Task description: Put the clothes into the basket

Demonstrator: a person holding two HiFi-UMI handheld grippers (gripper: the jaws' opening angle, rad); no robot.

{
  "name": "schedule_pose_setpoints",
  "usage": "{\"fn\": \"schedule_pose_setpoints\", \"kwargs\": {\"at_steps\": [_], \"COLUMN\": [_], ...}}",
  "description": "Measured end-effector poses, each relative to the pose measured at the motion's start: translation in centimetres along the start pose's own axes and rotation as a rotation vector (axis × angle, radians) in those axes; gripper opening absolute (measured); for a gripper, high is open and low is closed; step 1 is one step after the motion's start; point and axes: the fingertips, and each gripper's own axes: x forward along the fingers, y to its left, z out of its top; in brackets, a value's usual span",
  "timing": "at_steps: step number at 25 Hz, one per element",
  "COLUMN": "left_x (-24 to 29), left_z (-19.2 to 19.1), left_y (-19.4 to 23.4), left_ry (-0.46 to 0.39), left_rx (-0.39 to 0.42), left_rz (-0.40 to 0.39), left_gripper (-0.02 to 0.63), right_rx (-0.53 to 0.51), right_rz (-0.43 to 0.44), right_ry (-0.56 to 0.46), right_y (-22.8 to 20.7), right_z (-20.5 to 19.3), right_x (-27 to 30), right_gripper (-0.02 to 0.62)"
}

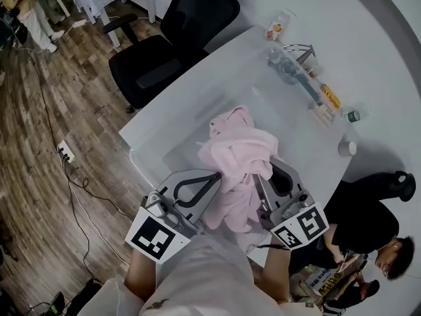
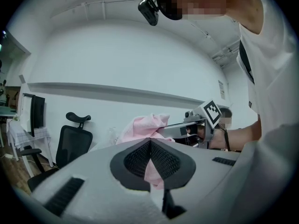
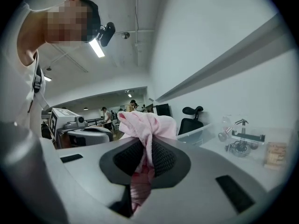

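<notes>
Risk: the hanging folds could, I reckon, snag the clear basket (image 1: 172, 151) rim and spill onto the counter (image 1: 368, 38) if it is lowered off-centre.
Pink garment (image 1: 240, 153): soft, fleecy, bunched; held up over the basket.
Left gripper (image 1: 214, 176): clamped on a pinch of it.
Right gripper (image 1: 263, 171): clamped on it likewise.

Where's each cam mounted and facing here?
Head view: on the person's head, looking steeply down at the white table; forearms, left gripper and right gripper show.
Left gripper view: on the left gripper, looking along its jaws toward a black office chair; white-shirted torso at right.
Right gripper view: on the right gripper, looking along its jaws; torso at left.
Shared: every view shows the pink cloth garment both grippers pinch.
</notes>
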Motion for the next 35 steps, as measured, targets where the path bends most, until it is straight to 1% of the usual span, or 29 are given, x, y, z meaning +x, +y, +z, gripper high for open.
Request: {"fn": "schedule_pose_setpoints", "kwargs": {"at_steps": [7, 12, 20, 22, 27, 35], "left_x": [-1.0, -1.4, -1.4, -1.3, -1.2, -1.3], "left_z": [-1.9, -3.2, -4.0, -4.1, -4.1, -4.2], "left_y": [1.1, 1.2, 1.2, 1.2, 1.1, 1.0], "left_ry": [0.029, 0.049, 0.065, 0.071, 0.078, 0.09], "left_rx": [-0.032, -0.059, -0.081, -0.084, -0.081, -0.083], "left_rz": [0.04, 0.057, 0.073, 0.074, 0.069, 0.066], "left_gripper": [0.006, 0.006, 0.006, 0.006, 0.006, 0.006], "right_rx": [0.004, -0.011, -0.019, -0.034, -0.115, -0.164], "right_rz": [0.02, 0.025, 0.021, 0.023, 0.034, 0.072], "right_ry": [0.121, 0.239, 0.391, 0.429, 0.553, 0.69], "right_y": [0.3, 0.6, 0.9, 1.0, 1.6, 2.8], "right_z": [-4.8, -8.3, -12.7, -13.5, -15.7, -18.5], "right_x": [2.2, 2.9, 3.4, 3.5, 3.7, 3.8], "right_gripper": [0.043, 0.043, 0.043, 0.043, 0.043, 0.044]}}
